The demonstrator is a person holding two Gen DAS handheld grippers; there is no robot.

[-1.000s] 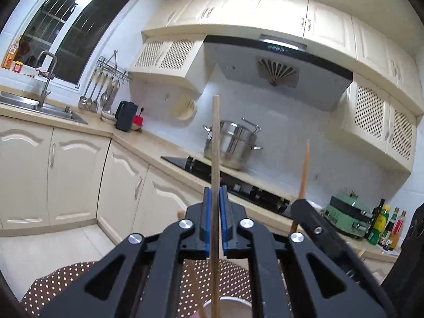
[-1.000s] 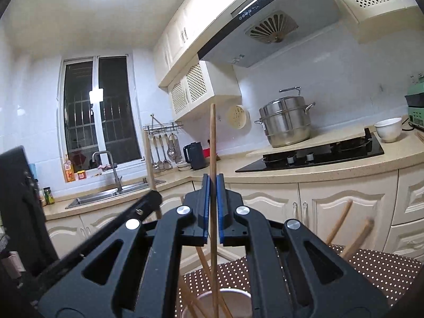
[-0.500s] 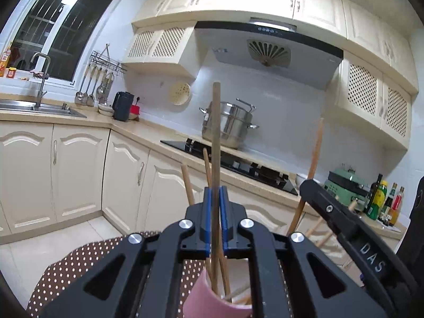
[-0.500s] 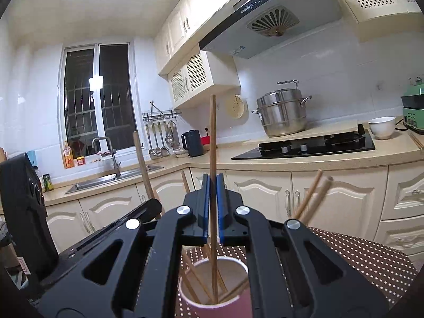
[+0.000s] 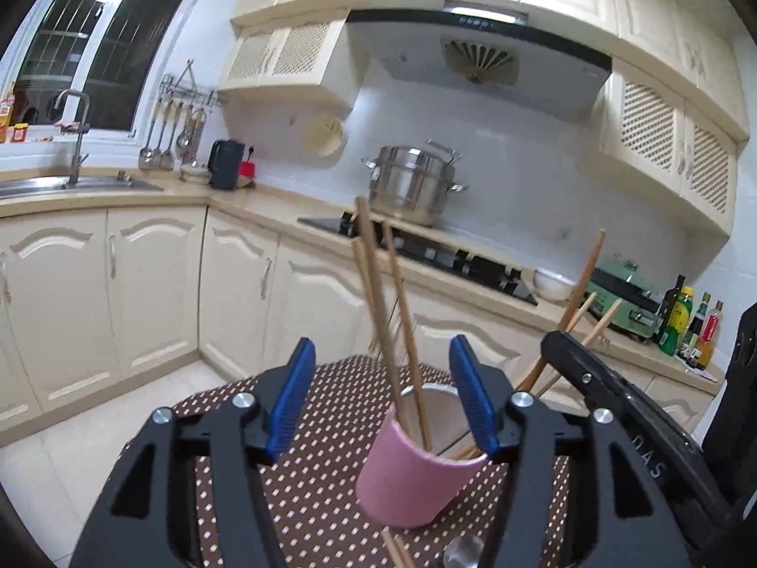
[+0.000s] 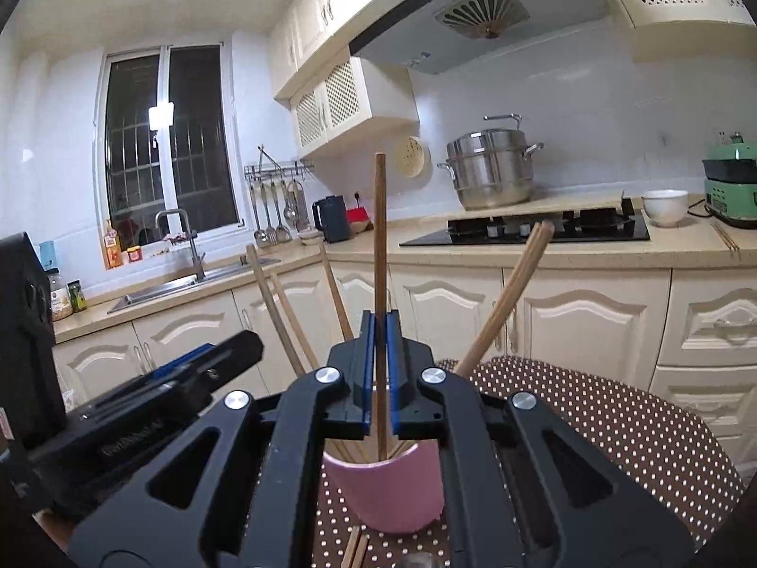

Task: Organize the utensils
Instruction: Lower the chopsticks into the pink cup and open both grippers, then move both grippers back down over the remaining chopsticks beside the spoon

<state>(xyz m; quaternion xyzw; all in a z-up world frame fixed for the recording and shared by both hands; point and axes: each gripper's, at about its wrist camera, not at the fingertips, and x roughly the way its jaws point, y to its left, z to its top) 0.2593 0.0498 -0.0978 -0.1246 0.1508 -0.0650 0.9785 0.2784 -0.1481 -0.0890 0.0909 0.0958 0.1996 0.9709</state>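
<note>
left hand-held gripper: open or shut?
Open. The left hand-held gripper has its blue pads spread wide apart, gripping nothing; the pink cup sits beyond them.

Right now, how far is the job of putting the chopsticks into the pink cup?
Several chopsticks stand in the pink cup. The left gripper is open and empty. The right gripper holds one chopstick upright over the cup. Two loose chopsticks lie on the dotted cloth.

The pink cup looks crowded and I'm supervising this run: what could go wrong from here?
1. The right claw is shut on an upright wooden chopstick above the pink cylindrical cup; released off-centre, it might snag the leaning chopsticks.
2. Loose chopsticks on the brown dotted tablecloth beside the cup could get knocked.
</note>
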